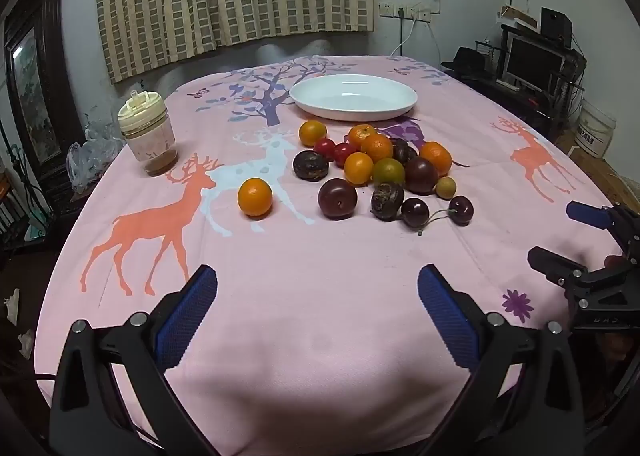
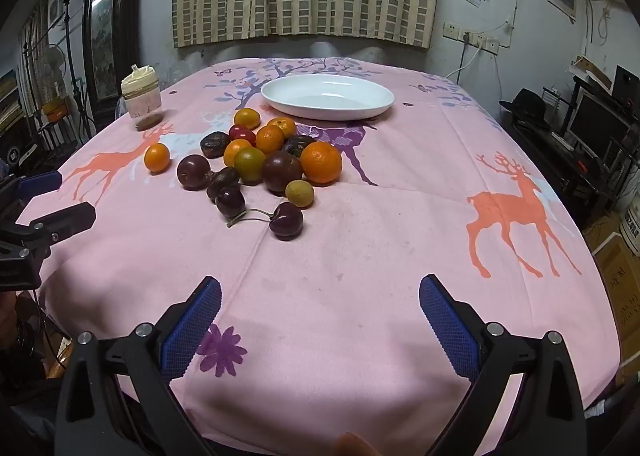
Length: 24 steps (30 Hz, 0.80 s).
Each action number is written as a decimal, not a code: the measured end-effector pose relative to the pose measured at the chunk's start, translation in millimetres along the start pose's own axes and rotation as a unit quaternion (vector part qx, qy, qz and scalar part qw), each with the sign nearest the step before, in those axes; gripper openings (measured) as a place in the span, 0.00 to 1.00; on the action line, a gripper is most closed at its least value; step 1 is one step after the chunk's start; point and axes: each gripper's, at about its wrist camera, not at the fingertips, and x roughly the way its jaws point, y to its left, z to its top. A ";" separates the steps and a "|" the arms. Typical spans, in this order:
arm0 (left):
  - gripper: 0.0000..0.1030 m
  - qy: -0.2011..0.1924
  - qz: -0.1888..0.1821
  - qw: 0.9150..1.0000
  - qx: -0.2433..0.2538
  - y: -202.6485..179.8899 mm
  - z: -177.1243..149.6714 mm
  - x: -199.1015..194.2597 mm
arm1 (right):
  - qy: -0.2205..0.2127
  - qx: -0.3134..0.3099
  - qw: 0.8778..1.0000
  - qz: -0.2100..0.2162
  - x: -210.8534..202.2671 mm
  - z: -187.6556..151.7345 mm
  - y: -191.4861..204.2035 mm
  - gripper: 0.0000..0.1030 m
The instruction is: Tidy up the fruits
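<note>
A pile of fruit (image 1: 376, 164) lies mid-table: several oranges, dark plums, red cherry tomatoes and two stemmed cherries (image 1: 460, 210). One orange (image 1: 255, 197) sits apart to the left. An empty white plate (image 1: 354, 96) stands behind the pile. My left gripper (image 1: 318, 284) is open and empty above the near table edge. My right gripper (image 2: 320, 288) is open and empty, near the front edge right of the left one; the pile (image 2: 264, 160), the cherries (image 2: 286, 220) and the plate (image 2: 328, 96) lie ahead of it. Each gripper shows at the edge of the other's view.
A lidded jar (image 1: 147, 132) with brown residue stands at the table's far left. The pink deer-print tablecloth (image 1: 320, 256) covers the table. A wall with curtains is behind, a desk with a monitor (image 1: 532, 64) to the right.
</note>
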 end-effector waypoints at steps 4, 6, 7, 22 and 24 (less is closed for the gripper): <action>0.96 0.004 -0.002 1.000 -0.001 0.2 0.3 0.5 | 0.003 0.000 1.000 0.003 0.2 0.4 0.6 0.96; 0.96 0.004 -0.002 1.000 -0.003 0.2 0.6 0.0 | 0.002 -0.001 1.000 0.004 0.2 0.4 1.3 0.96; 0.96 0.004 -0.002 1.000 -0.003 -0.1 1.9 -0.6 | 0.002 -0.002 1.000 0.004 0.3 0.3 1.6 0.96; 0.96 0.006 -0.005 1.000 -0.004 7.7 -2.0 0.0 | 0.003 -0.003 1.000 0.001 0.5 -0.2 2.4 0.96; 0.96 0.005 -0.004 1.000 -0.004 9.3 -3.4 -0.3 | 0.004 -0.004 1.000 0.000 1.7 -0.1 1.7 0.96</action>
